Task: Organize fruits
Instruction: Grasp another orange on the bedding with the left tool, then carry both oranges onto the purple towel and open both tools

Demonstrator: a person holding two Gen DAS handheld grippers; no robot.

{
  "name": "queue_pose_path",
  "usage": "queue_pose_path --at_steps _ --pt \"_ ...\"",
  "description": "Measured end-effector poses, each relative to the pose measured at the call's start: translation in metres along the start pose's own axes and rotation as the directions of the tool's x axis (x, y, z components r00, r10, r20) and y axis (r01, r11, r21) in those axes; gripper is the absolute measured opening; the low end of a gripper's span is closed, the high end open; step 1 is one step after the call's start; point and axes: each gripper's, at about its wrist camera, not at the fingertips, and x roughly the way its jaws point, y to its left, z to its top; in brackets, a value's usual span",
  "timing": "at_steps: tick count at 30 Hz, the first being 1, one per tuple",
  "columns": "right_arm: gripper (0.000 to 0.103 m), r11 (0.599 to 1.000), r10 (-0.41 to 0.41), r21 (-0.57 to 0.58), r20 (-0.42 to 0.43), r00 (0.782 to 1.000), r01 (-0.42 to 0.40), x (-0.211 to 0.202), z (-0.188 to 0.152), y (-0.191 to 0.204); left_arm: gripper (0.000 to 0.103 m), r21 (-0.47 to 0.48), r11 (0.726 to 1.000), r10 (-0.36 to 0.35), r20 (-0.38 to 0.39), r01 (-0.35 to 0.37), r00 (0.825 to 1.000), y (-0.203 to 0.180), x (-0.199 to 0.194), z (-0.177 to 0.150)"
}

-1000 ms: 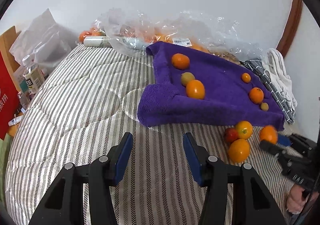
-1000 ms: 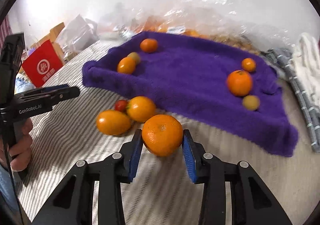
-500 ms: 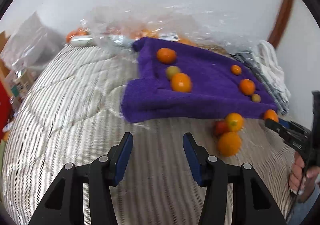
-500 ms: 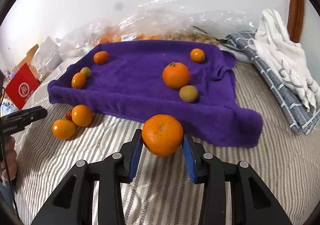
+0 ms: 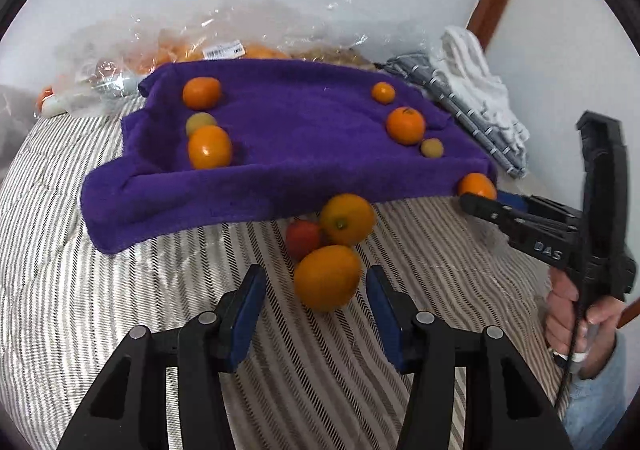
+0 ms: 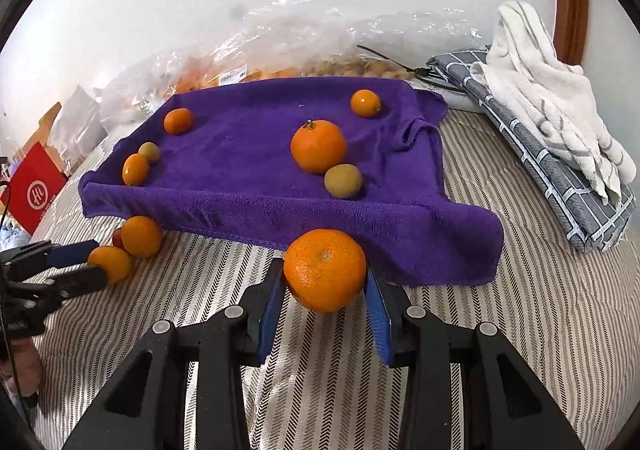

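A purple towel (image 5: 296, 130) lies on the striped bed with several oranges and small greenish fruits on it; it also shows in the right wrist view (image 6: 256, 154). My right gripper (image 6: 325, 290) is shut on a tangerine (image 6: 325, 270) and holds it just before the towel's front edge. My left gripper (image 5: 316, 314) is open, its fingers either side of an orange (image 5: 327, 277) on the bed. Behind that orange lie a red fruit (image 5: 303, 238) and a second orange (image 5: 346, 219).
Clear plastic bags of fruit (image 6: 288, 50) lie against the wall behind the towel. Folded grey and white cloths (image 6: 552, 122) sit at the right. A red box (image 6: 34, 190) stands at the bed's left edge.
My left gripper has swung right and forward so the near orange now sits between its open fingers. My right gripper has carried the tangerine rightward to the towel's front edge.
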Motion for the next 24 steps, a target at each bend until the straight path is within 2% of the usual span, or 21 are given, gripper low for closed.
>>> queue_pose_path --at_steps 1,5,9,15,19,24 --pt "0.039 1.0 0.001 -0.001 0.0 1.0 -0.001 0.0 0.0 0.0 0.033 0.0 1.0 -0.016 -0.003 0.016 1.0 -0.001 0.001 -0.001" --pt "0.039 1.0 0.008 -0.001 0.001 1.0 -0.008 0.0 0.0 0.002 0.032 0.019 1.0 -0.024 0.019 0.024 1.0 -0.002 -0.004 -0.004" --pt "0.039 1.0 0.008 -0.009 0.006 1.0 -0.008 -0.001 0.0 0.003 0.033 -0.003 0.999 -0.045 0.063 0.045 0.997 0.005 -0.014 -0.007" --pt "0.039 1.0 0.007 -0.006 0.012 1.0 -0.007 -0.002 -0.001 0.003 0.033 -0.054 0.998 -0.006 0.146 0.014 0.989 0.017 -0.028 -0.007" --pt "0.039 1.0 0.015 -0.005 0.018 1.0 -0.015 -0.003 -0.001 0.002 0.033 -0.083 0.996 0.05 0.213 -0.033 0.976 0.023 -0.039 -0.006" --pt "0.039 1.0 0.02 -0.002 0.031 0.999 -0.02 -0.006 -0.001 0.003 0.033 -0.117 0.992 0.071 0.252 -0.042 0.965 0.031 -0.047 -0.005"
